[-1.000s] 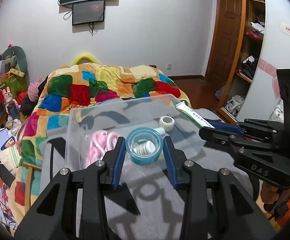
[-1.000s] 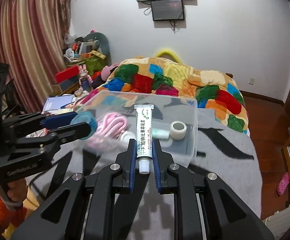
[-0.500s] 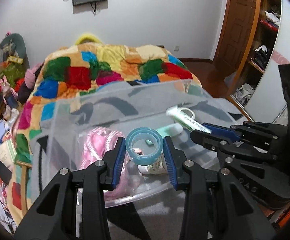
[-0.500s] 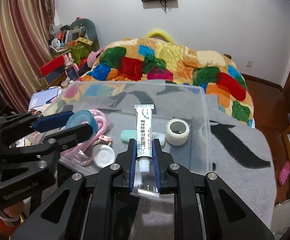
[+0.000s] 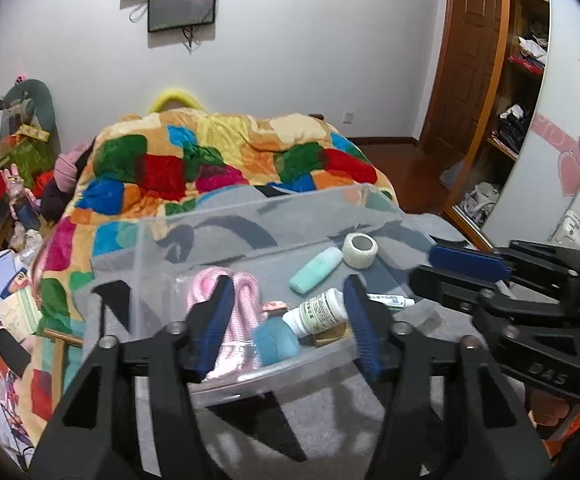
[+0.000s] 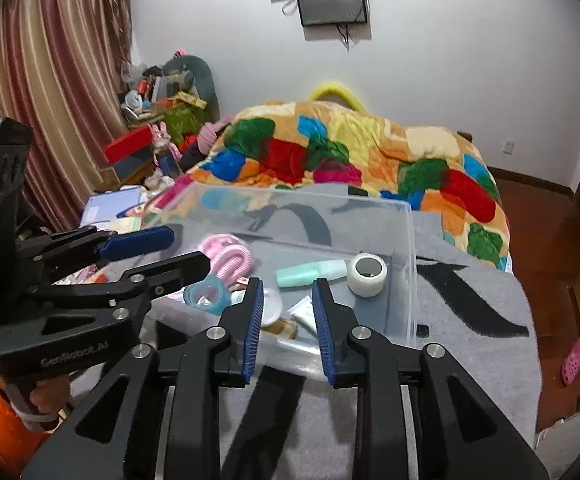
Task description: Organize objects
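A clear plastic bin (image 5: 250, 224) (image 6: 405, 240) sits on a grey blanket at the foot of the bed. Inside lie a blue tape ring (image 5: 276, 342) (image 6: 204, 296), a white ointment tube (image 5: 389, 301) (image 6: 303, 314), a pink cord bundle (image 5: 242, 292) (image 6: 228, 258), a mint tube (image 5: 315, 270) (image 6: 309, 272), a white tape roll (image 5: 359, 250) (image 6: 367, 274) and a small white bottle (image 5: 321, 312). My left gripper (image 5: 286, 316) (image 6: 178, 250) is open and empty above the bin's near left part. My right gripper (image 6: 287, 308) (image 5: 449, 270) is open and empty over the near right part.
The grey blanket (image 6: 469, 320) covers the bed end; a patchwork quilt (image 5: 218, 160) lies beyond the bin. Cluttered shelves and books (image 6: 158, 104) stand at the left, a wardrobe (image 5: 529, 80) at the right. The bed edge drops off to a wooden floor (image 6: 541, 248).
Both grippers opened over the bin. The blue tape ring dropped from the left gripper and the white tube from the right one; both now lie inside the bin.
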{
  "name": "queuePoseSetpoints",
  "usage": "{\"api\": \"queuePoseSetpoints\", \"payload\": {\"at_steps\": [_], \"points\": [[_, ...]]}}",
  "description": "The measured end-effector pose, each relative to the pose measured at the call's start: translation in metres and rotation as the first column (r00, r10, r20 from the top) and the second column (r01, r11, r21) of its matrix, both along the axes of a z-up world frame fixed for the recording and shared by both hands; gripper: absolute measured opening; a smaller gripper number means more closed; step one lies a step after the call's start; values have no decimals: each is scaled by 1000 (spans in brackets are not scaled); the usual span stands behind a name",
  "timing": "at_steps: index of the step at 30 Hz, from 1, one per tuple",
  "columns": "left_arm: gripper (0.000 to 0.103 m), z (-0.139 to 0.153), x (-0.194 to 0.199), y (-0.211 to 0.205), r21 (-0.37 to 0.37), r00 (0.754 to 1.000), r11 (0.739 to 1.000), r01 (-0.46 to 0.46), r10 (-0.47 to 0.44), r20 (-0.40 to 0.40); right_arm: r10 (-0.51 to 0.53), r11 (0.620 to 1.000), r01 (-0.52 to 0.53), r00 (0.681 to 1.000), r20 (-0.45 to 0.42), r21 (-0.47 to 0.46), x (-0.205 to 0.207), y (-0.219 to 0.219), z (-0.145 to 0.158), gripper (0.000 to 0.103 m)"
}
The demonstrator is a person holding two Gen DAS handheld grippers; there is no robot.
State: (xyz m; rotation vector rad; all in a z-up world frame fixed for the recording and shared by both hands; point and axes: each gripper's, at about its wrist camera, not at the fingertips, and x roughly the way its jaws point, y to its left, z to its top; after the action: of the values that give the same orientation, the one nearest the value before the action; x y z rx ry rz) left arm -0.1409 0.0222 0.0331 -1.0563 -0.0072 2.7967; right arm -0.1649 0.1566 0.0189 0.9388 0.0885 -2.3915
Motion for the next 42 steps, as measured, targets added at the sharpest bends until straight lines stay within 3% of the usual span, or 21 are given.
{"api": "queuePoseSetpoints", "payload": {"at_steps": [8,10,16,22,42], "points": [[57,7,32,-11,-13,997,998,-55,54,-61,-5,1000,4,998,-64,-19,28,4,16,31],[58,6,43,-12,-6,996,998,-57,57,-74,-11,999,8,996,-84,-35,36,6,17,41],[72,-3,69,-11,1,992,997,-75,75,-104,-39,997,30,991,-125,-71,55,13,11,64],[84,-13,79,-9,27,991,998,-64,67,-112,-61,997,54,988,-144,-47,64,17,-2,78],[85,-28,86,-3,30,993,998,-57,60,-106,-61,998,56,992,-114,-39,68,20,-23,79]]}}
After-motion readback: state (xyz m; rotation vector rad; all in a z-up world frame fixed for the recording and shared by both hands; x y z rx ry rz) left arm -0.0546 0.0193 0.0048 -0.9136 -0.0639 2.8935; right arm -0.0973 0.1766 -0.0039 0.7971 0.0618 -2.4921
